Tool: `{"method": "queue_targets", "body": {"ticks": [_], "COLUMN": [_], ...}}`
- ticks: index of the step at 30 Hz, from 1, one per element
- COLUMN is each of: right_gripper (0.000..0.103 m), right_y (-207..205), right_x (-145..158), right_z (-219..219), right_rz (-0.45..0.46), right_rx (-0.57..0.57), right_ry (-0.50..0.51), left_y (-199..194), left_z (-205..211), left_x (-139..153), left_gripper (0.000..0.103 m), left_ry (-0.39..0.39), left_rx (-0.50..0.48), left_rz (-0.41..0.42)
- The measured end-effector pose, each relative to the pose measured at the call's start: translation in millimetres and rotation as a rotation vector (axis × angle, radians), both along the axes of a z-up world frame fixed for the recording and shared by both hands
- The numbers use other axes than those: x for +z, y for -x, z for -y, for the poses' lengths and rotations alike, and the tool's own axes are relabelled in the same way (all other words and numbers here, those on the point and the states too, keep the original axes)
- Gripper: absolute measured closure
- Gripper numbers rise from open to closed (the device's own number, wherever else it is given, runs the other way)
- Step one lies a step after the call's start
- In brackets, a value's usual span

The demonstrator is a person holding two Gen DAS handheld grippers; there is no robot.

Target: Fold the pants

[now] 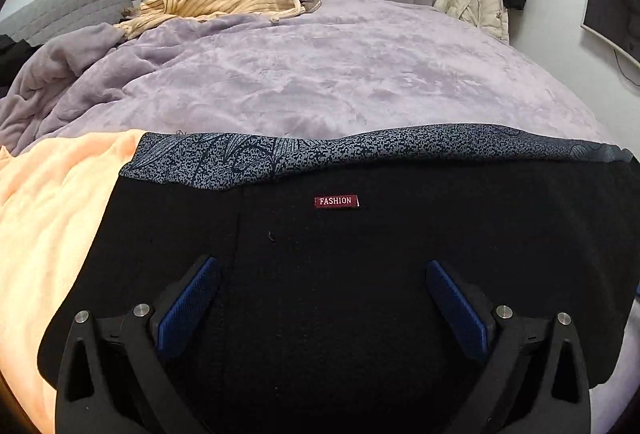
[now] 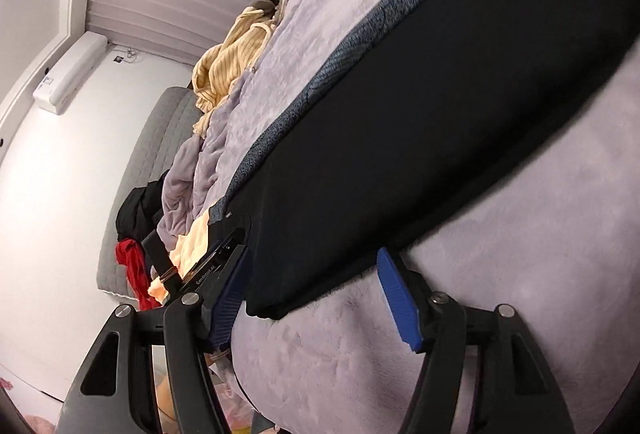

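- black soft-knit pants with grey patterned lining (image 1: 360, 274) lie flat on lilac plush bedspread (image 1: 300, 74), beneath left claw (image 1: 322, 274).
- left claw wide open, empty; right claw (image 2: 312, 266) likewise, straddling the pants' near edge.
- judged light, limp, non-slippery; pinch the corners.

Left tool (image 1: 322, 276), right tool (image 2: 316, 274): black frames, blue pads, silver screws.

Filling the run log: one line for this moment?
stage: fold pants | pants: flat on bed | left tool: open, over pants | right tool: open, at pants edge

black pants (image 1: 340, 274), speckled grey-blue waistband (image 1: 360, 150), lilac blanket (image 1: 320, 74), blue-padded tool (image 1: 324, 294)
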State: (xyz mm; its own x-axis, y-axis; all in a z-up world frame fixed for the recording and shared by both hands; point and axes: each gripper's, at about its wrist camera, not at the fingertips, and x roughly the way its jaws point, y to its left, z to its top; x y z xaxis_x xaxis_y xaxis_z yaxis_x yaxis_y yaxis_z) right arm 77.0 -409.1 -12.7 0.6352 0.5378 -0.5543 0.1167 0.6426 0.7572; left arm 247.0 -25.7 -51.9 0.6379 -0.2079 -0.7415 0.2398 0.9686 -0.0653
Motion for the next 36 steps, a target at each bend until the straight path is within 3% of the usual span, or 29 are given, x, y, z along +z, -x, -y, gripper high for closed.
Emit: {"method": "queue_targets", "body": {"ticks": [4,9,13,16,18,19,20,22,24,27,30,33,36], "right_gripper": [0.042,0.043,0.043,0.043,0.064,0.092,0.093,0.093,0.093,0.093,0.094,0.089,0.085], "right_y": [-7,6,2,-13,-22,-27,-30,-27,-24,-22,-11,0,7], "right_x": [-4,8,7,-10,-22,-26,-26,-14,2,-12,-11,-5,21], "right_z": [-10,-27,-33,-38,-40,-41,-43,-48,-60,-69,-67,-63,-71], "right_rz": [-0.011,0.007,0.000,-0.029,-0.045,-0.074,-0.105,-0.094,-0.080,-0.105,-0.066,-0.102,-0.076], "right_rx": [-0.034,-0.020,-0.006,-0.006,-0.019,-0.025,-0.034,-0.023,0.020,0.048,0.053,0.068,0.071], "right_ry": [-0.014,0.035,0.016,-0.054,-0.098,-0.102,-0.094,-0.023,0.147,0.290,0.301,0.290,0.394], "left_y": [5,7,8,8,8,8,8,8,9,10,10,10,10], "left_z": [-5,-5,-6,-6,-6,-6,-6,-6,-6,-5,-6,-6,-5], "left_x": [-1,-1,-2,-2,-2,-2,-2,-2,-2,-2,-2,-2,-2], "left_gripper": [0.000,0.000,0.000,0.000,0.000,0.000,0.000,0.000,0.000,0.000,0.000,0.000,0.000], "left_ry": [0.006,0.014,0.016,0.016,0.016,0.016,0.016,0.018,0.022,0.022,0.019,0.020,0.017], "left_rx": [0.002,0.002,0.003,0.003,0.003,0.003,0.002,0.002,0.000,-0.003,-0.001,-0.003,-0.003], "left_rz": [0.023,0.033,0.036,0.036,0.036,0.036,0.036,0.037,0.041,0.043,0.045,0.045,0.046]}}
